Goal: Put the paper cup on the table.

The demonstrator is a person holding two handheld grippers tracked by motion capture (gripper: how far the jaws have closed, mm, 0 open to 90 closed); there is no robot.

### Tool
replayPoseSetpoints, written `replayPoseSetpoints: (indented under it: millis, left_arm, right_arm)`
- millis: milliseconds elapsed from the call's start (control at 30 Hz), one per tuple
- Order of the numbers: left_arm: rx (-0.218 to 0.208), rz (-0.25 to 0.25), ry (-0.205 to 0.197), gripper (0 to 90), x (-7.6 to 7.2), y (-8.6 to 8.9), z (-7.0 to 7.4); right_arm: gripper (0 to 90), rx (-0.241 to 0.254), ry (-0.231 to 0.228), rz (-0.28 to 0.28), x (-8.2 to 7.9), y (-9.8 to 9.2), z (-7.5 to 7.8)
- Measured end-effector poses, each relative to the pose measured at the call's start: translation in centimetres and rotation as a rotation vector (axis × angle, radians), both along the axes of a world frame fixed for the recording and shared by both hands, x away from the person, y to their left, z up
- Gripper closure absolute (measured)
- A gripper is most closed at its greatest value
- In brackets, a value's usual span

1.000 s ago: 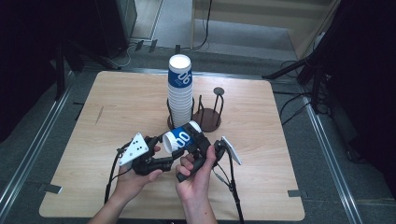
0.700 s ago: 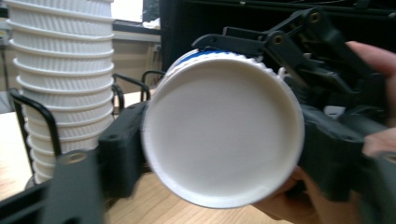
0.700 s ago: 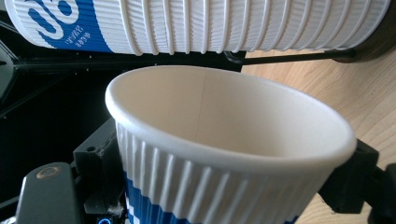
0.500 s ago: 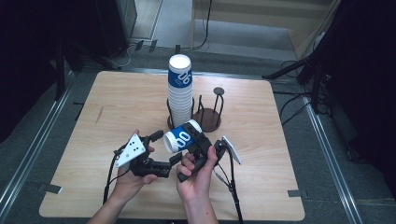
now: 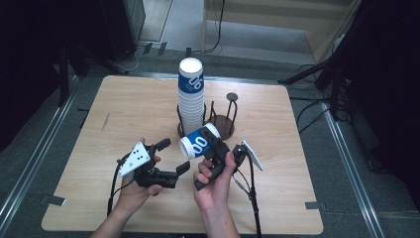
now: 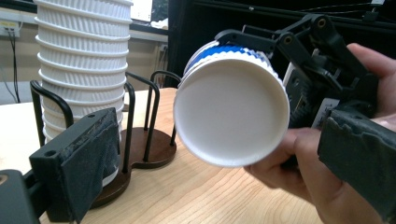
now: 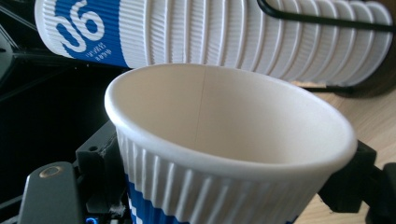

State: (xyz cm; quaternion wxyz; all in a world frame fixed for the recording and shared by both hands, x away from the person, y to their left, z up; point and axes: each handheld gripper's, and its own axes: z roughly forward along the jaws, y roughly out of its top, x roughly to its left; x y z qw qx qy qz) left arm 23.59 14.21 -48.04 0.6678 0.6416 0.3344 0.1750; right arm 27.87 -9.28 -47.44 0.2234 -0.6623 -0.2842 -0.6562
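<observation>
Paper cup (image 5: 199,144), white and blue, ribbed: clamped between jaws of right gripper (image 5: 214,154), lying sideways, mouth turned toward left gripper (image 5: 171,161). Left jaws spread wide, gripping nothing, flanking the cup's mouth without touching. Cup stack (image 5: 191,96) in wire holder (image 5: 215,121) beyond both jaws, on worktop (image 5: 297,163). Suggested handling, judged only: close left jaws lightly on rim; avoid crushing.
</observation>
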Motion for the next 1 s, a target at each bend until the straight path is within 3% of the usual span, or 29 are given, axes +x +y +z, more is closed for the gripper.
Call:
replayPoseSetpoints:
  millis: [200,767,1000]
  left_arm:
    - [-0.003,0.011,0.003,0.3,0.0,0.5,-0.1]
    - [0.003,0.054,0.018,0.3,0.0,2.0,-0.5]
    - [0.007,0.067,0.030,0.3,0.0,2.6,-0.7]
  right_arm:
    - [18.5,-0.046,-0.022,-0.018,0.2,-0.5,0.3]
    - [18.8,-0.234,-0.127,-0.061,0.4,-1.7,1.5]
    - [18.9,-0.277,-0.151,-0.078,0.5,-2.3,1.9]
